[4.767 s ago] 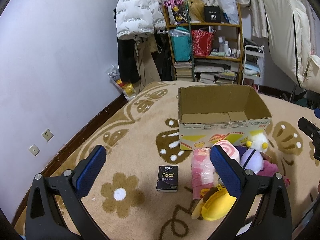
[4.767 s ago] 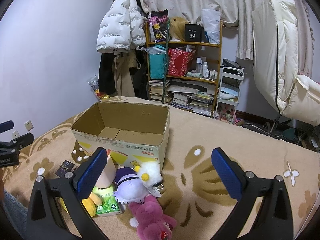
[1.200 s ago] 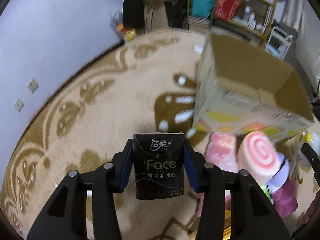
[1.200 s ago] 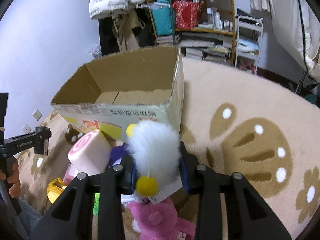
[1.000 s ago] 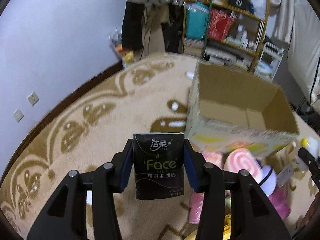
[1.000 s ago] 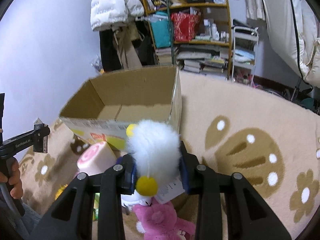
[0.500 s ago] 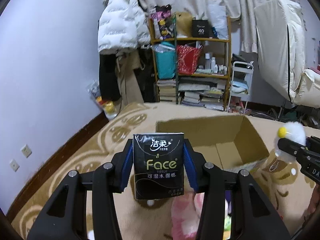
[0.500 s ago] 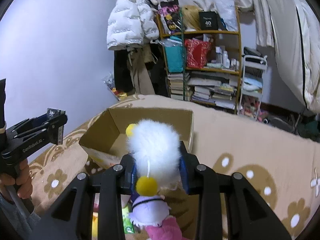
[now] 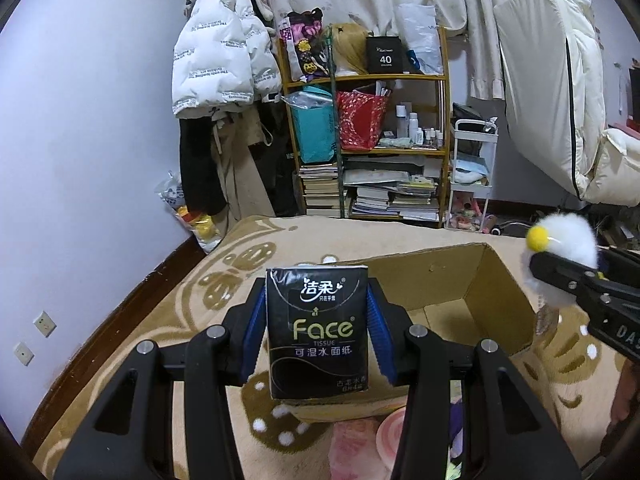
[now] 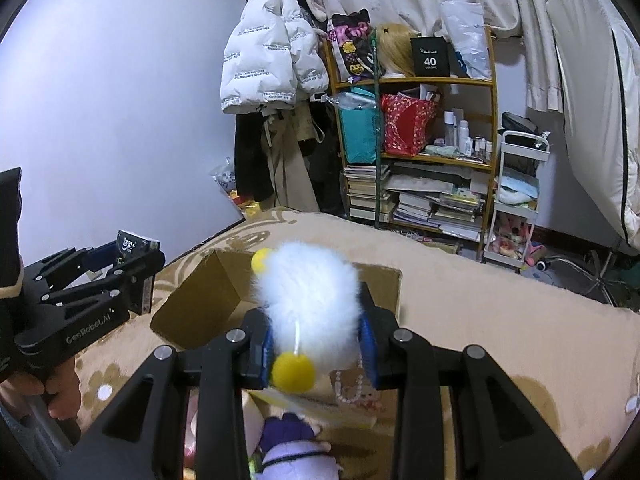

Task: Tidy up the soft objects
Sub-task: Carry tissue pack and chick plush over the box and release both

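Note:
My left gripper [image 9: 316, 320] is shut on a black tissue pack [image 9: 318, 330] marked "Face", held upright above the near left wall of the open cardboard box [image 9: 488, 284]. My right gripper [image 10: 318, 336] is shut on a white fluffy plush [image 10: 310, 300] with yellow pompoms, raised over the box [image 10: 200, 308]. In the left wrist view that plush [image 9: 566, 246] shows at the right edge, over the box's right wall. In the right wrist view the left gripper [image 10: 132, 256] with the pack is at the far left.
A purple plush [image 10: 296, 456] and a pink swirl plush [image 9: 390, 428] lie on the patterned carpet [image 9: 180, 320] in front of the box. A crowded shelf [image 9: 372, 152], hanging jackets [image 9: 220, 68] and a white trolley [image 9: 472, 172] stand behind. A hand [image 10: 44, 392] holds the left gripper.
Both grippers have risen from the carpet with their loads and tilted up toward the box. The plush now shows in the left wrist view; the floor toys have dropped low in frame.

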Demonstrator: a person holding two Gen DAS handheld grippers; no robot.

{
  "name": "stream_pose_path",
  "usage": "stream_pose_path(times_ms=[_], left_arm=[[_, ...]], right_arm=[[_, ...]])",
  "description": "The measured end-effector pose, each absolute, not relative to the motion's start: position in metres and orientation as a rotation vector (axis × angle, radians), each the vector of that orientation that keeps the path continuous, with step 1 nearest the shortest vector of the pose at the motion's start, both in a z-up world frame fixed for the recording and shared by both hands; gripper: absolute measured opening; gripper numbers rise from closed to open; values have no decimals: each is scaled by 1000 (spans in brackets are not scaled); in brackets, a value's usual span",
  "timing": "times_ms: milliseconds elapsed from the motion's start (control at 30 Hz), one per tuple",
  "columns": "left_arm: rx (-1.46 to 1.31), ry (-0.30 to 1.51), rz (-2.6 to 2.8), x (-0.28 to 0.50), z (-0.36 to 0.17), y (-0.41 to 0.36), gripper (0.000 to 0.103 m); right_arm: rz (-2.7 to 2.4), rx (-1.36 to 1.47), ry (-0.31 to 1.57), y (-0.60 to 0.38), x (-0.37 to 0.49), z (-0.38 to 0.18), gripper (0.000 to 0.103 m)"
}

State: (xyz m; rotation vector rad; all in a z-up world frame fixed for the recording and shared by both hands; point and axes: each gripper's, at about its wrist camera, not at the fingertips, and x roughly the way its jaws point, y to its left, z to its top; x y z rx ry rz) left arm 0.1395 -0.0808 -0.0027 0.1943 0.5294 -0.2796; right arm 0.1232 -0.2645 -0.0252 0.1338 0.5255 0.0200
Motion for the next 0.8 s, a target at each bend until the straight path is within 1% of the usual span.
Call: stream_pose_path(times_ms=[133,267,533,733,767,800], left_arm=[[200,538,-282,150,-8,-87,46],[193,596,-268,167,-29,-88,46],[172,660,-282,184,-47,-92,46],[225,687,-232,189,-59,-95,47],[227,690,-230,189,-60,-95,48],[227,693,-227,190,-61,-94,52]], right_arm=[[29,121,530,-262,138,-32,36],[41,125,545,-260,145,-46,36],[49,137,614,-262,157,-69,36],[44,137,645,-264,161,-79,37],[38,138,645,-263,160,-80,37],[35,142,644,-264,160,-80,37]])
